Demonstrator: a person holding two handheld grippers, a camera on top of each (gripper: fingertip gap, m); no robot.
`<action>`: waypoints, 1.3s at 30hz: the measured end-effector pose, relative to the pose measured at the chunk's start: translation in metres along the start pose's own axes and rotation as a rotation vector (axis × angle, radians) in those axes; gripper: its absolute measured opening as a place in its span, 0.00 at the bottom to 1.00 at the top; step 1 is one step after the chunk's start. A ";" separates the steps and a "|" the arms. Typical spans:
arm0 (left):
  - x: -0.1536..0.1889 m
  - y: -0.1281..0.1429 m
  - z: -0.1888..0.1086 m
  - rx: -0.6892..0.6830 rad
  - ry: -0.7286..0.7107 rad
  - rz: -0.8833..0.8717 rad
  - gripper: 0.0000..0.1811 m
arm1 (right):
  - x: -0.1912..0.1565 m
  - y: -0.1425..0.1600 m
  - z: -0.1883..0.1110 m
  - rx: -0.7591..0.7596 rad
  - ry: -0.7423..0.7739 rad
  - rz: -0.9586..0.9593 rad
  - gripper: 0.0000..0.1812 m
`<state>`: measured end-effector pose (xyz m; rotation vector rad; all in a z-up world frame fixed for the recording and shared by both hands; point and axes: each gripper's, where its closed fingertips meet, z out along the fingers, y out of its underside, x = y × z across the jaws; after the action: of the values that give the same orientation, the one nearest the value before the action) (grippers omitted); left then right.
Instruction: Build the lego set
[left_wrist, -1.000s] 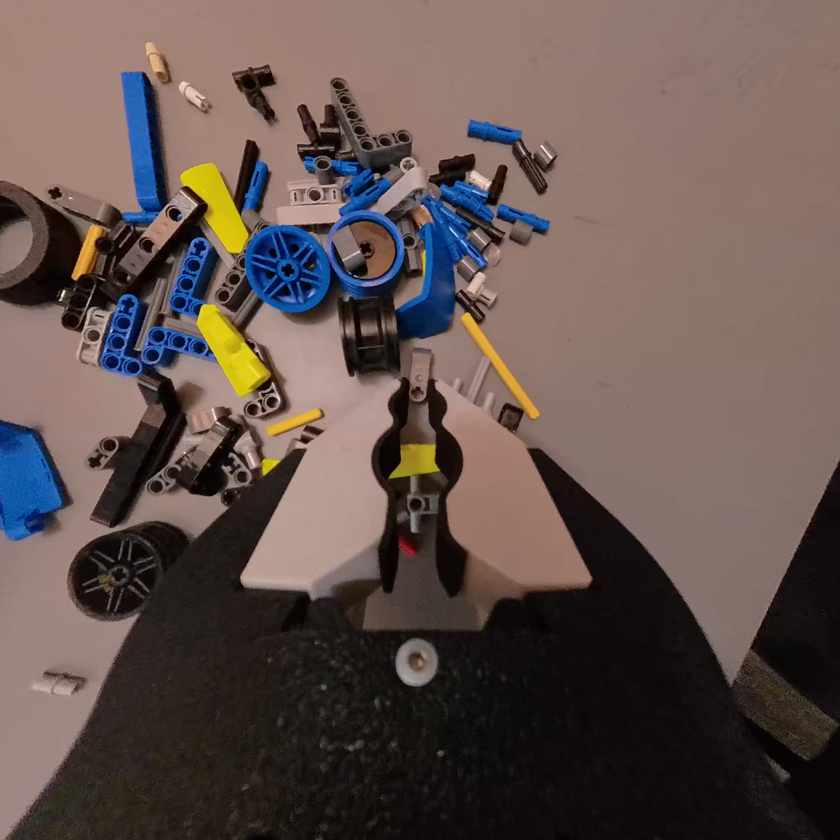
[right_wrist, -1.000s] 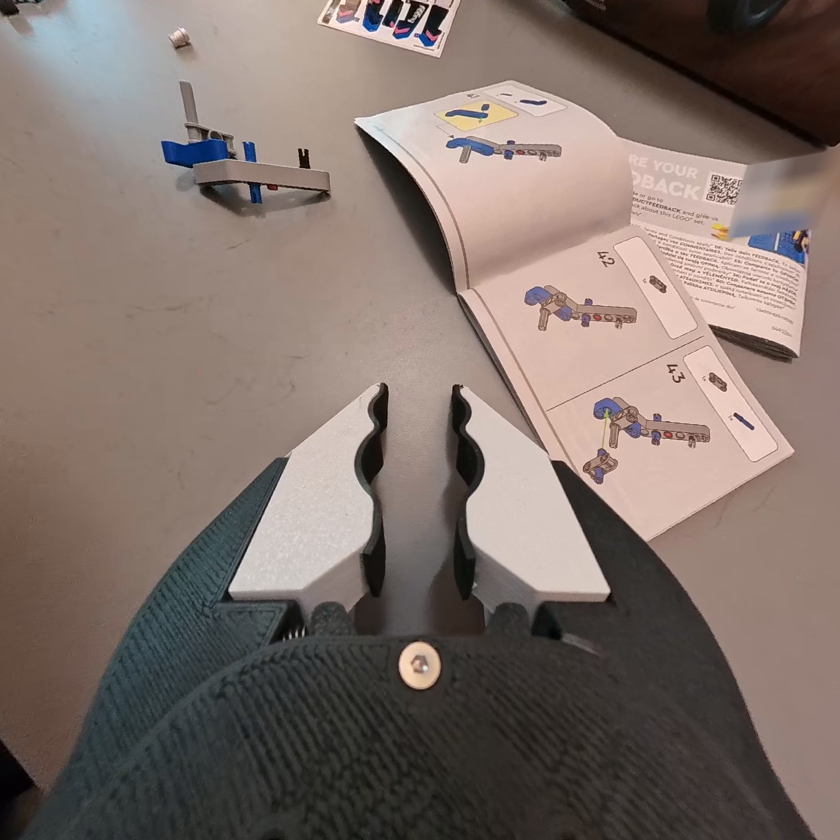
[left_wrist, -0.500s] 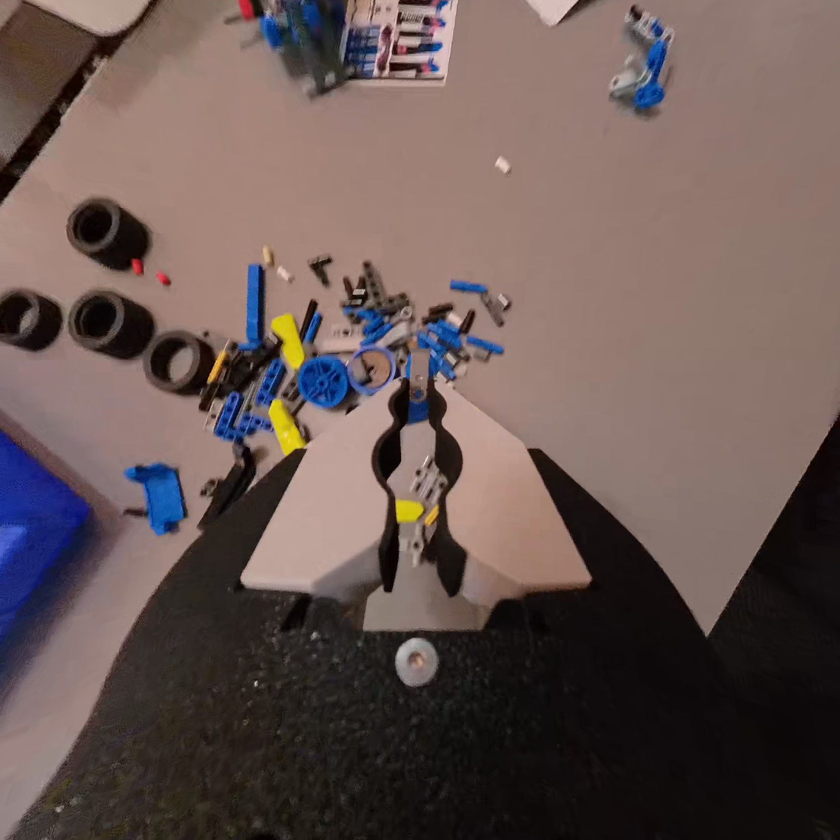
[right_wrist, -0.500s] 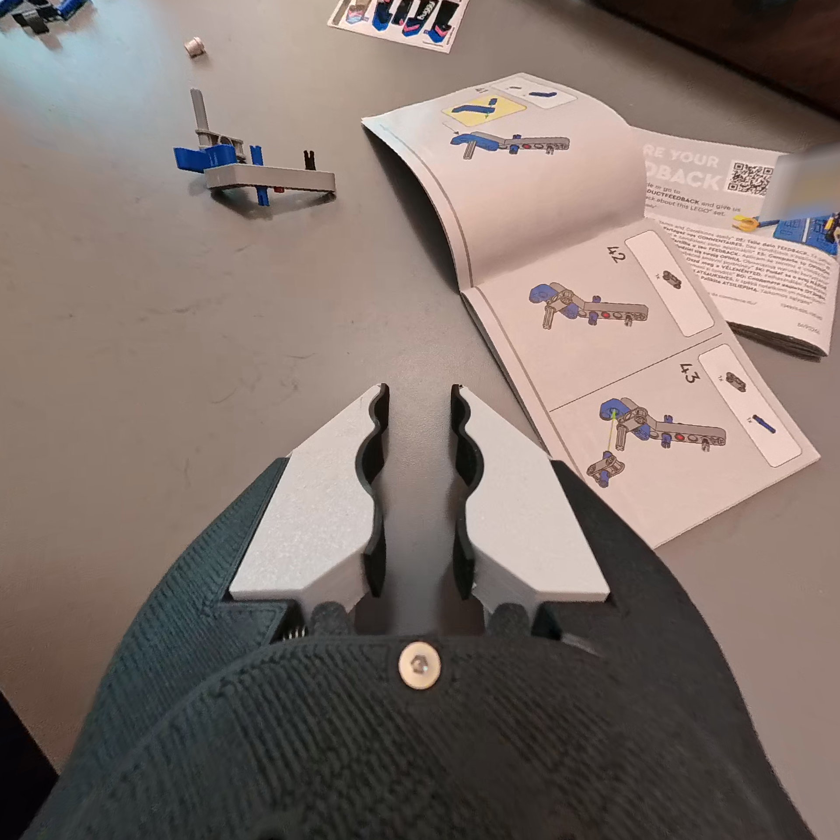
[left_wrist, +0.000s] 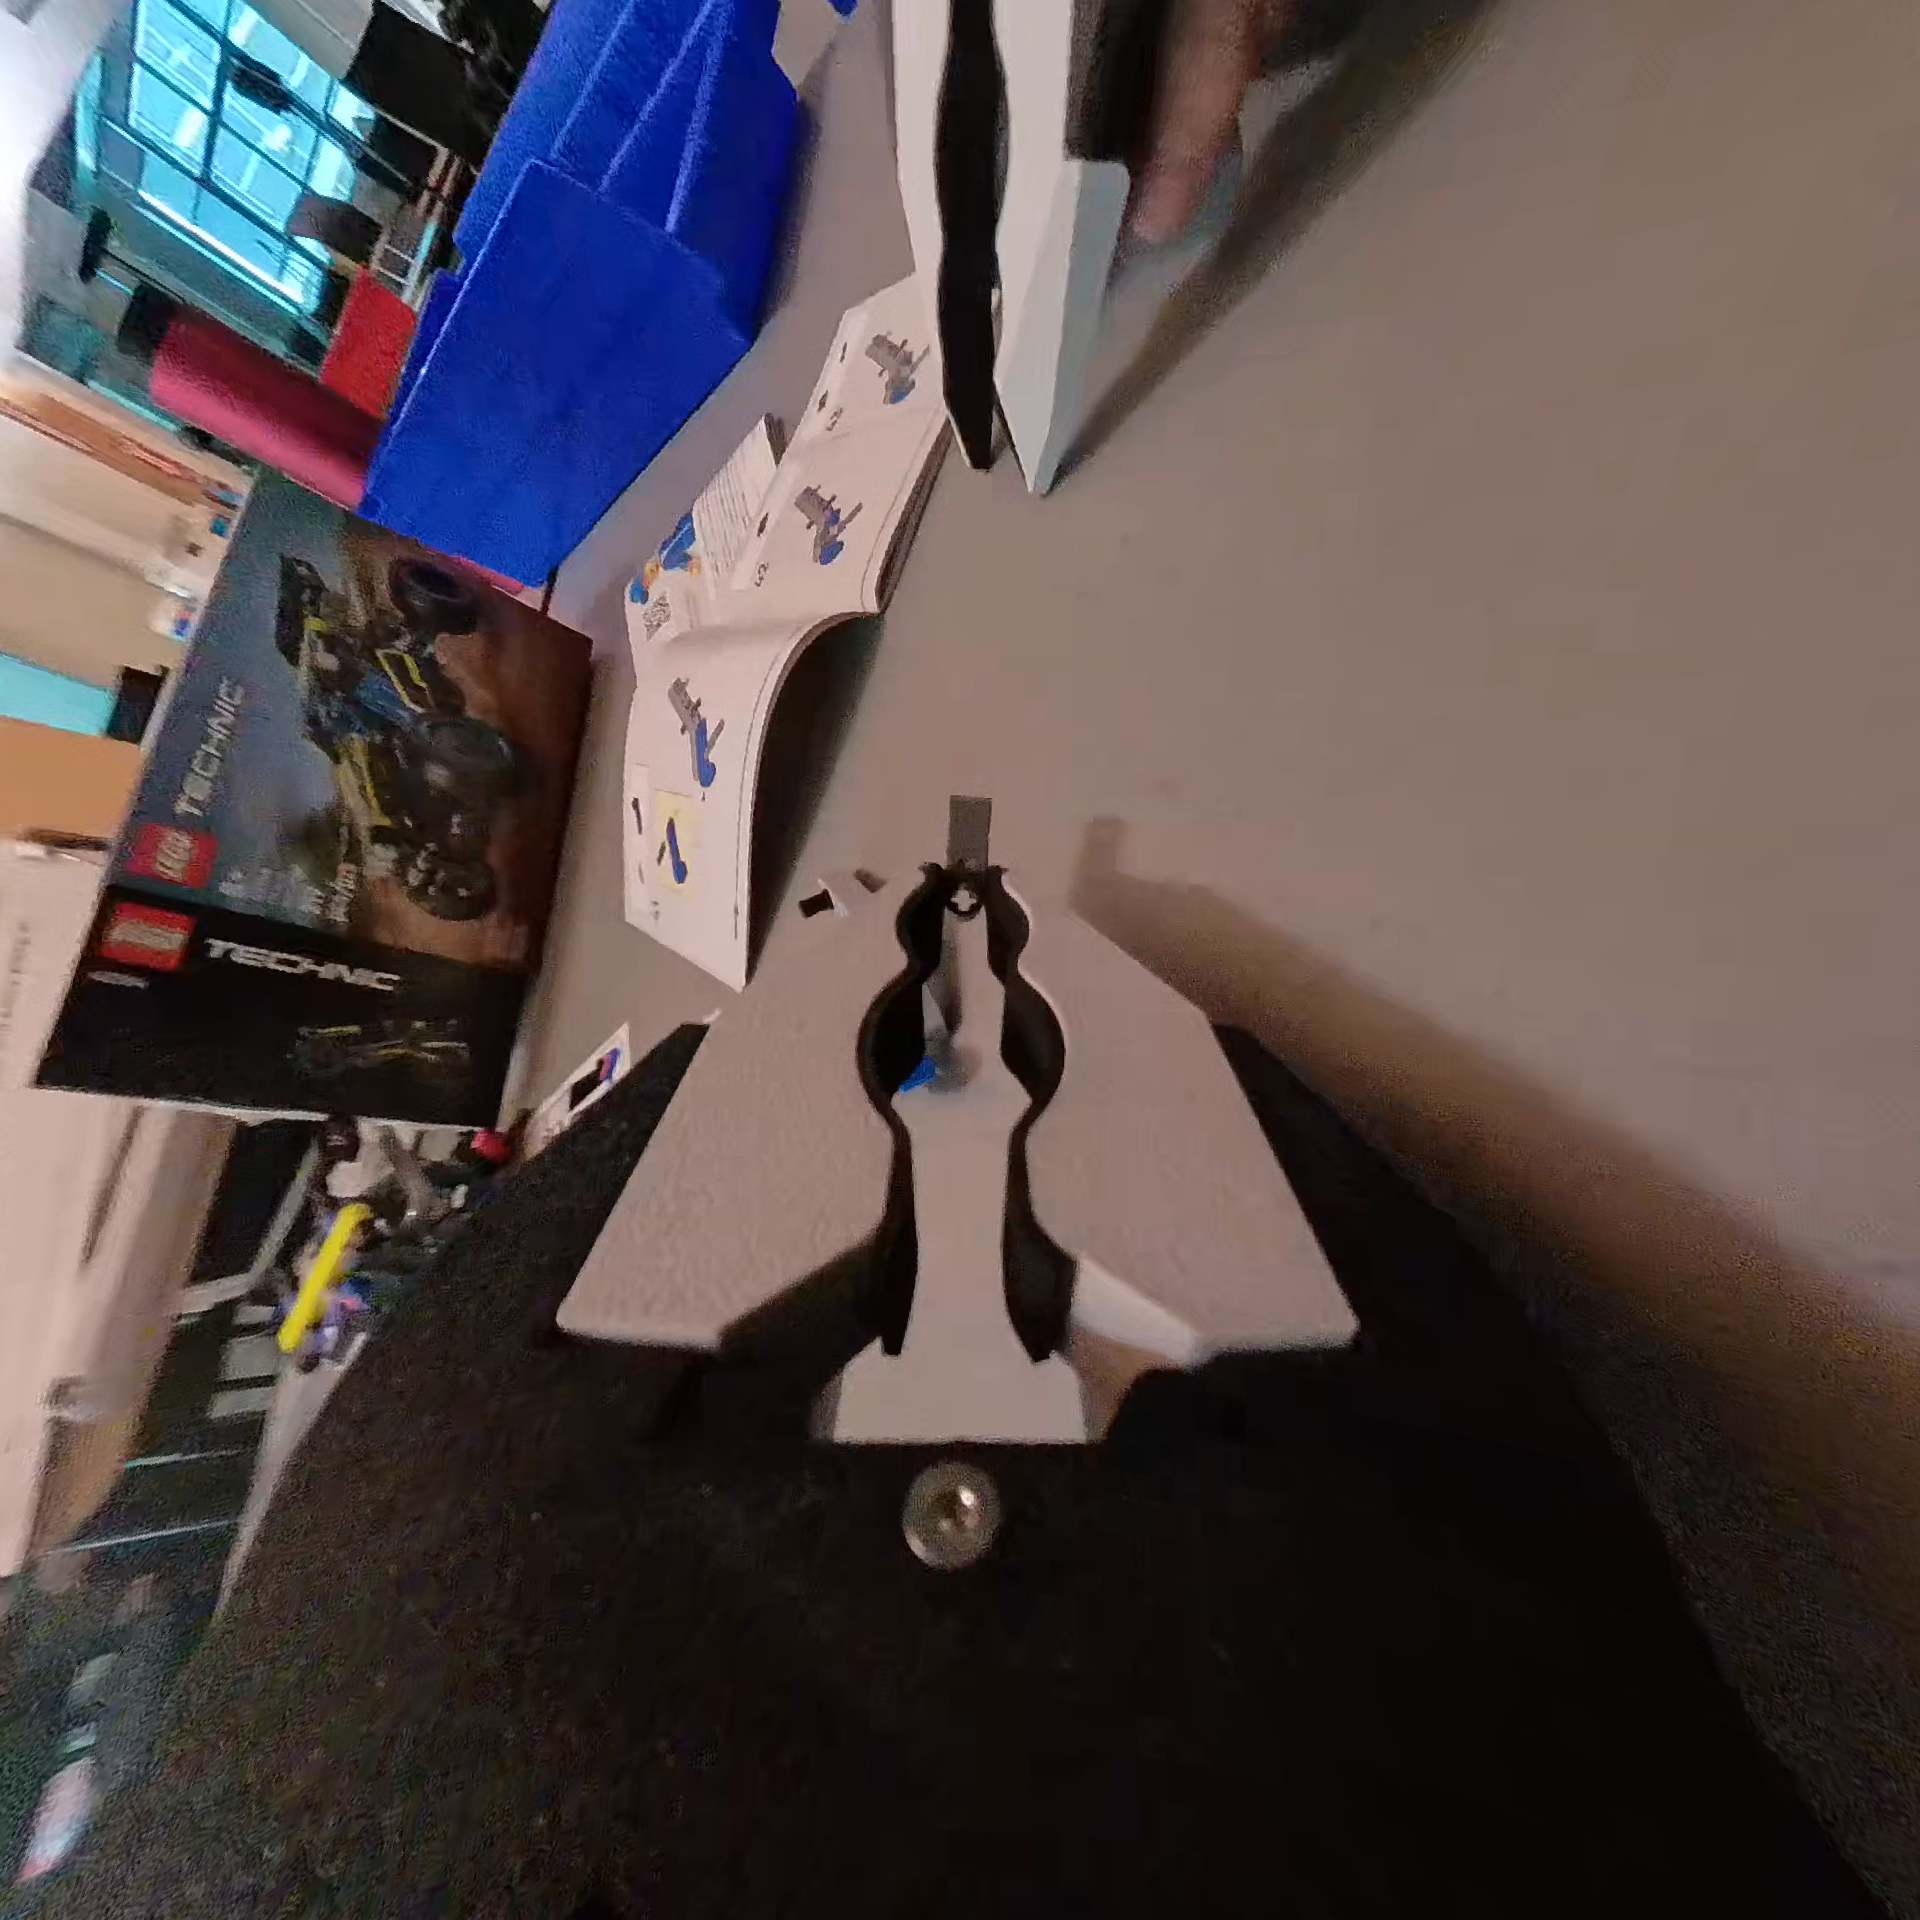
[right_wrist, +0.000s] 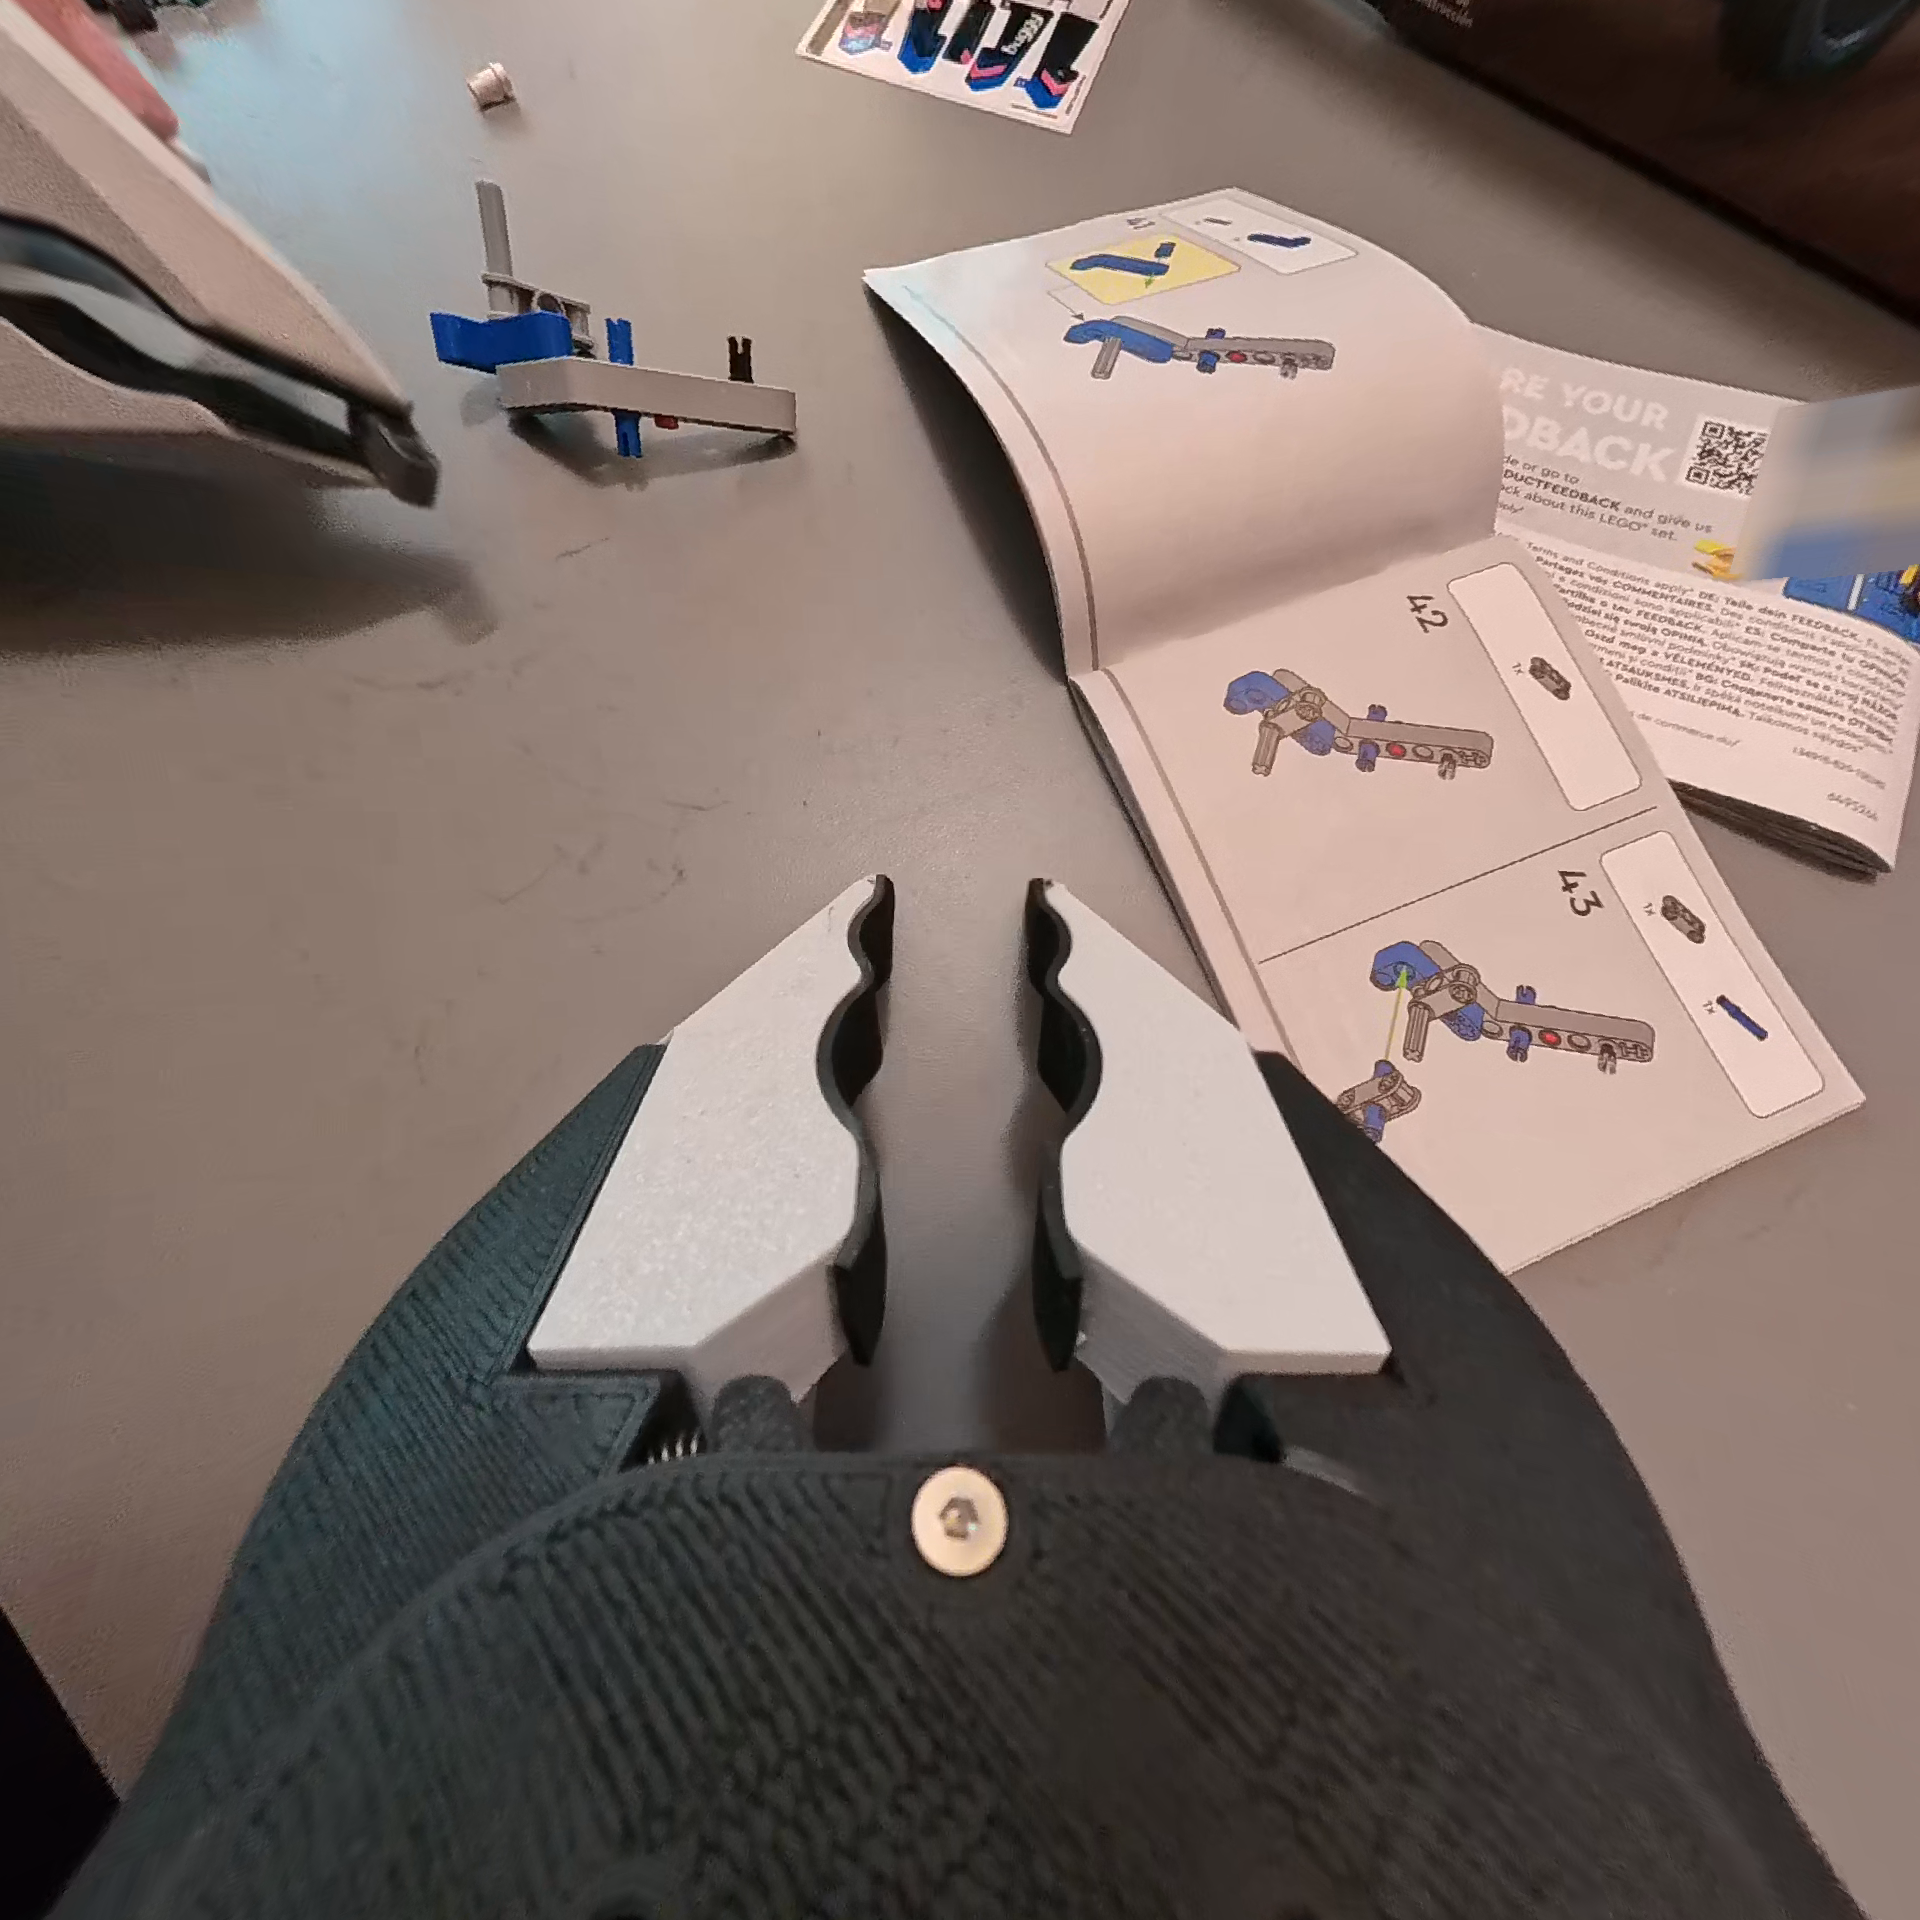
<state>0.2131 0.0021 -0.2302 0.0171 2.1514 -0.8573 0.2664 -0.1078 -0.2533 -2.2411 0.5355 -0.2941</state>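
Observation:
A part-built assembly (right_wrist: 644, 400), a grey beam with blue pieces, a black pin and an upright grey axle, lies on the grey table (right_wrist: 520, 831). My left gripper (left_wrist: 961, 894) is shut on a small grey connector piece (left_wrist: 969, 831) that sticks out past its tips. In the right wrist view it comes in from the left (right_wrist: 400, 462) and stops just left of the assembly. My right gripper (right_wrist: 956, 904) is open and empty, low over the table and nearer than the assembly. It also shows far off in the left wrist view (left_wrist: 977, 208).
An open instruction booklet (right_wrist: 1299, 623) lies right of the assembly and also shows in the left wrist view (left_wrist: 748, 623). A sticker sheet (right_wrist: 966, 52) and a small grey bush (right_wrist: 490, 83) lie behind. The set's box (left_wrist: 312, 810) and blue bins (left_wrist: 582, 312) stand beyond the booklet.
My left gripper lifted away from the parts pile with the grey piece and swung over to the assembly, tilting sideways. My right gripper drifted slightly and stayed open.

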 end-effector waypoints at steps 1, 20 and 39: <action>0.005 0.001 0.002 -0.018 -0.004 0.068 0.03 | -0.001 0.000 0.000 0.001 0.001 -0.008 0.13; 0.023 -0.003 -0.004 -0.029 0.241 -0.409 0.08 | -0.002 0.000 0.000 0.001 0.003 -0.023 0.11; 0.021 0.000 0.004 -0.092 -0.091 0.698 0.02 | -0.007 -0.001 0.000 0.003 -0.030 -0.042 0.11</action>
<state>0.2016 -0.0056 -0.2466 0.6298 1.8927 -0.3414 0.2601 -0.1041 -0.2529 -2.2529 0.4721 -0.2814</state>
